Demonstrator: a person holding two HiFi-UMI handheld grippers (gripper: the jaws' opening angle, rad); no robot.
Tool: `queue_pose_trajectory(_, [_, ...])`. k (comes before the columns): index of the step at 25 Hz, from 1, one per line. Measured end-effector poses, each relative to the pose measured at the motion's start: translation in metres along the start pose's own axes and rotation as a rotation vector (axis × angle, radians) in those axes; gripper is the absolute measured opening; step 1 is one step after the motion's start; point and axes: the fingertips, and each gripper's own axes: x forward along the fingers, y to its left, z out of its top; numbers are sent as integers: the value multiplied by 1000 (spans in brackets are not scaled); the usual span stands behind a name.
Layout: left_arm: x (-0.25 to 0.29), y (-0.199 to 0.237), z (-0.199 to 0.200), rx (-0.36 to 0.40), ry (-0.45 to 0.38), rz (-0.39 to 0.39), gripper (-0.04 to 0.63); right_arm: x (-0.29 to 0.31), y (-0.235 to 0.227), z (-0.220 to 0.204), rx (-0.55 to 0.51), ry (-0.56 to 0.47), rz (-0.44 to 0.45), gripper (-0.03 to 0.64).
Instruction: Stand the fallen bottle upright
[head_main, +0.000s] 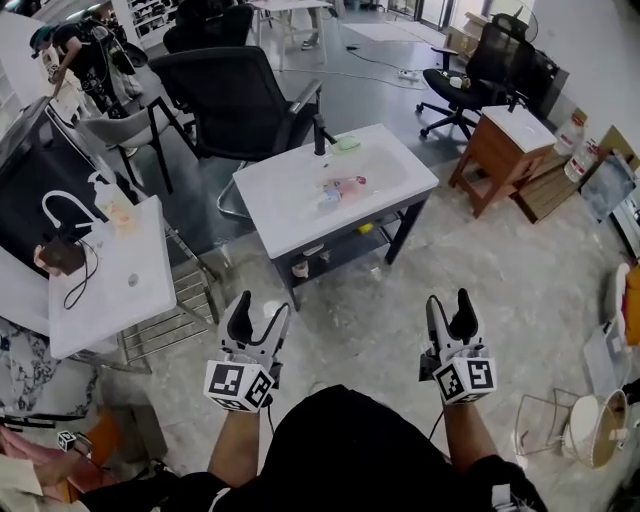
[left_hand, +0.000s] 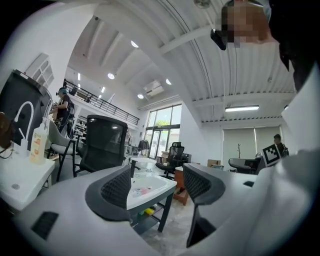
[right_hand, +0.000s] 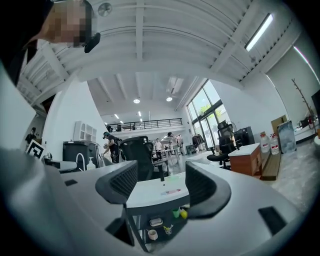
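The fallen bottle (head_main: 343, 187), pinkish with a pale blue end, lies on its side in the basin of the white sink-top table (head_main: 290, 210) ahead of me. It also shows far off between the jaws as the bottle (left_hand: 141, 190) in the left gripper view and the bottle (right_hand: 171, 191) in the right gripper view. My left gripper (head_main: 260, 308) and right gripper (head_main: 450, 300) are held level over the floor, well short of the table, both open and empty. A black faucet (head_main: 320, 135) stands at the basin's far edge.
A black office chair (head_main: 235, 100) stands behind the table. A second white sink top (head_main: 110, 285) with a soap dispenser (head_main: 112, 205) is at the left, with a wire rack (head_main: 175, 305) beside it. A wooden cabinet (head_main: 505, 150) stands at the right. Small items sit on the table's lower shelf (head_main: 335, 250).
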Motion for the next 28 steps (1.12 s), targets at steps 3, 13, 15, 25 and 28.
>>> queue_pose_trajectory(3, [14,16,-2,-13,7,-5,331,17,8,-3,2,9,-3,291])
queue_pose_trajectory(13, [83,31,-16,-31,29,-8,331,88,-22,-19,1,54,37,291])
queue_pose_trajectory(15, [105,34,-13,-23,22,-1,331,116,-32,-26,6,73,60,291])
queue_pose_trajectory(25, [208,42,3,21,13,67,331,242,-79,-27,69,57,170,291])
queue_pose_trajectory(28, [229,43,2,8,13,108,331,263,-101,-33,77,101,178,291])
